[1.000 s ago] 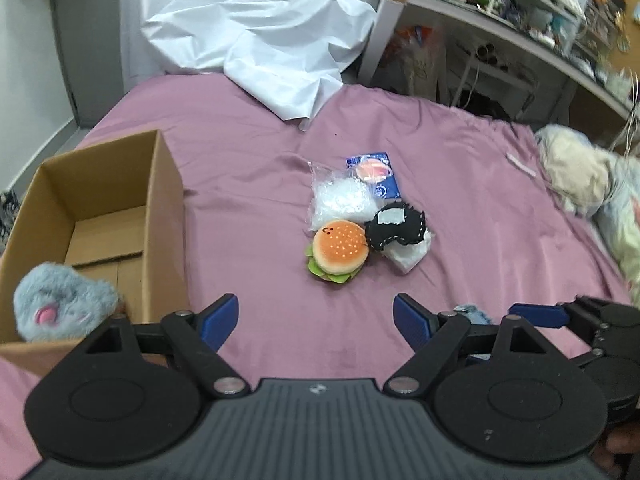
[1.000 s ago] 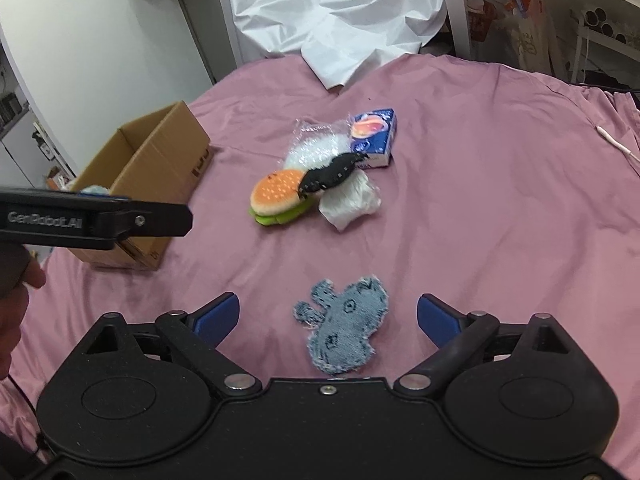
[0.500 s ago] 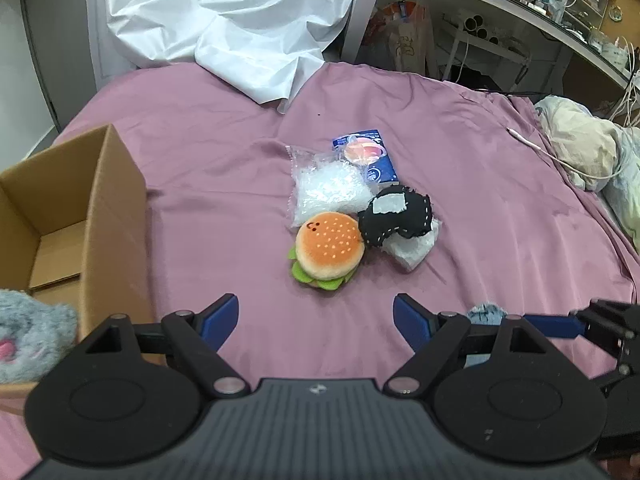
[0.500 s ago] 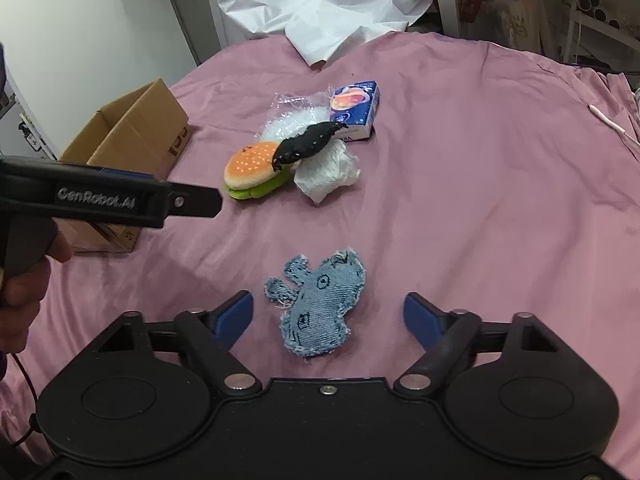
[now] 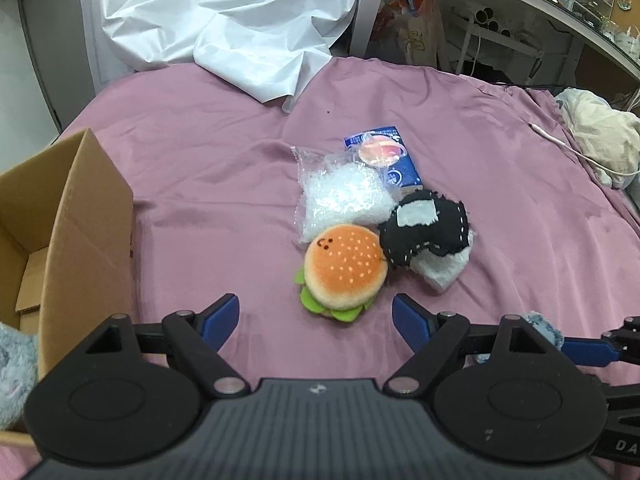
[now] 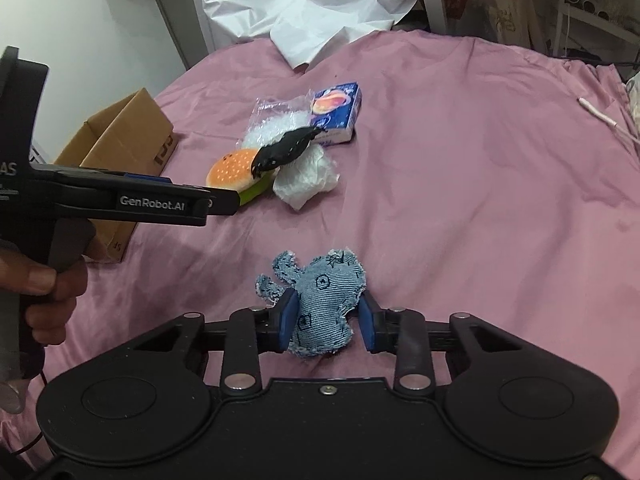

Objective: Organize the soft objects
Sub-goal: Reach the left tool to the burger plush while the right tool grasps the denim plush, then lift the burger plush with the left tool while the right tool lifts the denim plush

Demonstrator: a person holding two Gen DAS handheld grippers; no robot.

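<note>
Left wrist view: the left tongs (image 5: 316,322) hang spread and empty over a pink bedsheet (image 5: 200,168), the plush hamburger (image 5: 345,270) just beyond and between their tips. A cardboard box (image 5: 80,232) stands to the left.

Right wrist view: the right tongs (image 6: 326,320), whose jaws have just been closing, pinch the denim stuffed toy (image 6: 324,300) by its lower half; it lies on the sheet.

Pink bedspread (image 5: 200,152), white sheet (image 5: 240,28), cluttered shelves (image 5: 520,28)
</note>
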